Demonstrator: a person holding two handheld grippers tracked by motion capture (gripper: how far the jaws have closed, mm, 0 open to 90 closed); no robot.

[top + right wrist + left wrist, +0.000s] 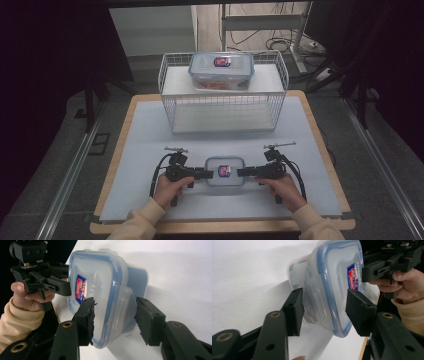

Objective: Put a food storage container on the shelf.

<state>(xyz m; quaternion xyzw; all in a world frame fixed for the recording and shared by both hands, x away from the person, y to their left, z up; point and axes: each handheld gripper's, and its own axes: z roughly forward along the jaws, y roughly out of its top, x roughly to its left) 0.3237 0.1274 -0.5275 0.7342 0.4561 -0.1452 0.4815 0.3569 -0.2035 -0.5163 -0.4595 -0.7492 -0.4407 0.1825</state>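
Observation:
A small clear container [225, 171] with a blue-rimmed lid and a red and blue label lies on the white mat near the front, between both hands. My left gripper [210, 173] comes in from its left and my right gripper [241, 172] from its right. In the left gripper view, my left gripper [324, 312] has one pad on the lid [332, 277] and the other against the latch end below. In the right gripper view, my right gripper [115, 317] clamps the opposite end of the container [100, 282] the same way, lid side and latch flap.
A white wire basket [172, 100] stands at the back of the mat, with a larger lidded container [221, 70] on its upper shelf. The wooden table edge [120, 145] borders the mat. Dark floor, rails and cables surround the table.

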